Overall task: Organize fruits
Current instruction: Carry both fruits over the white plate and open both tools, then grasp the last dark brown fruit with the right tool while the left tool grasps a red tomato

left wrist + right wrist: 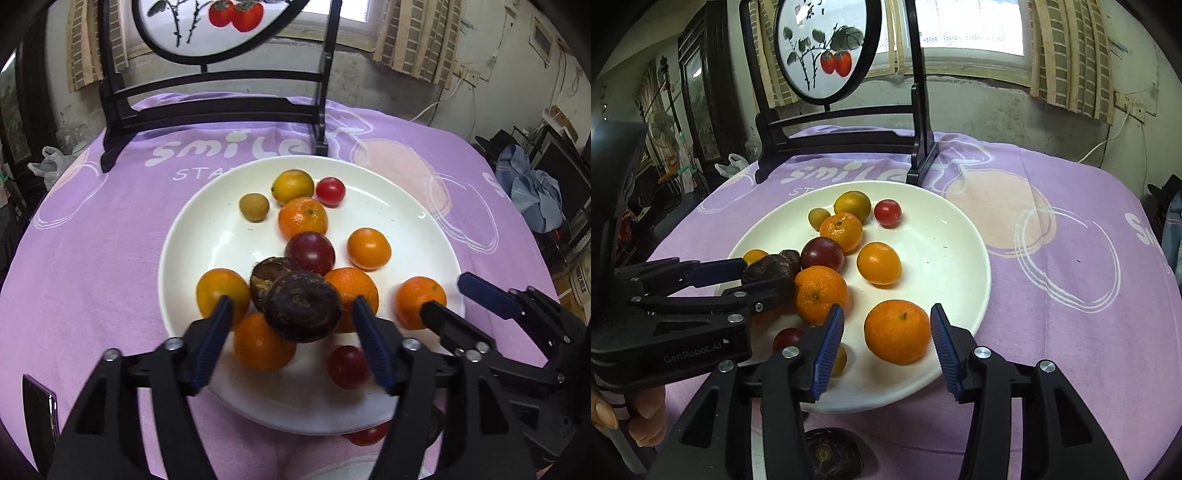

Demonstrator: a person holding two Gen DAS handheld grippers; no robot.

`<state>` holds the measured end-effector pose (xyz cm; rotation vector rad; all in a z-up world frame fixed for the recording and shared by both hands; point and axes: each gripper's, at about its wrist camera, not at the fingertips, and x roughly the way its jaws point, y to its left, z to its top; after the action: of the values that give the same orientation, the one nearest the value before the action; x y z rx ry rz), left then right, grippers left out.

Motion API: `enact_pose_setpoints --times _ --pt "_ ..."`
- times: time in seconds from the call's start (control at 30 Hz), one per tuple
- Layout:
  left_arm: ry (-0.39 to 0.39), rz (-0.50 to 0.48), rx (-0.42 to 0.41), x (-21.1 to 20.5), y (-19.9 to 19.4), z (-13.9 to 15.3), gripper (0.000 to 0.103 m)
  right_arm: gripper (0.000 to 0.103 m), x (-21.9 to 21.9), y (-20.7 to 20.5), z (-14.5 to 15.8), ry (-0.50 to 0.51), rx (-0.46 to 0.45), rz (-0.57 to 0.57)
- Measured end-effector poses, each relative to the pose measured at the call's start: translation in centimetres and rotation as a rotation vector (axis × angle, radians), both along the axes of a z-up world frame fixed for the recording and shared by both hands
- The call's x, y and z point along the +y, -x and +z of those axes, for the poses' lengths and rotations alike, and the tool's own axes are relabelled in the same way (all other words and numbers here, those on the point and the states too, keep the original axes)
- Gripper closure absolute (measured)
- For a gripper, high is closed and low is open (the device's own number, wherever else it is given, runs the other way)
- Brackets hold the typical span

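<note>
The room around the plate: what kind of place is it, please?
Most likely a lived-in home, not a lab. A round table under a purple printed cloth holds a plate of fruit, a painted persimmon screen stands behind it, and a curtained window is in the rough wall.

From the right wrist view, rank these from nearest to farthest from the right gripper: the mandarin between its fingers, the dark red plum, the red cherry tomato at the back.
1. Mandarin, between the right gripper's fingers.
2. Dark red plum, mid-plate, left.
3. Red cherry tomato, far rim.
</note>
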<state>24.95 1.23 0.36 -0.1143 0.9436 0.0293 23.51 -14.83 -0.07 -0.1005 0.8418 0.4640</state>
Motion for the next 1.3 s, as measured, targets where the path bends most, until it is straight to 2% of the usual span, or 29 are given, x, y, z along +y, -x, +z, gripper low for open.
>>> enact_pose_setpoints --times 0.17,0.33,0.43,0.57,0.77,1.13,1.3 --pt "-0.017 0.025 -0.071 0.2 2.3 2.2 0.013 0.042 -0.9 2.5 1.5 -0.006 -0.038 0.016" --pt "-0.015 0.018 -0.103 -0.3 5.7 3.8 0.008 0.036 -1.5 5.4 1.9 0.006 -0.056 0.047" --pt "-0.025 0.014 -0.115 -0.8 8.0 3.8 0.007 0.036 -1.8 7.2 1.4 0.044 -0.041 0.058" --pt "-0.048 0.003 -0.128 -1.5 10.9 3.1 0.006 0.035 -2.4 9.8 0.8 0.033 -0.012 0.073" --pt "-0.033 -0.021 -0.099 -1.7 13.0 1.2 0.006 0.034 -1.9 12.3 -1.4 0.055 0.038 0.085" --pt "-0.014 -0.008 -0.109 0.1 12.9 0.6 0.006 0.034 0.2 11.2 -4.5 0.119 0.09 0.051" --pt "0.017 -0.007 -0.114 0.8 13.1 1.0 0.005 0.032 1.0 10.7 -4.8 0.154 0.073 0.042"
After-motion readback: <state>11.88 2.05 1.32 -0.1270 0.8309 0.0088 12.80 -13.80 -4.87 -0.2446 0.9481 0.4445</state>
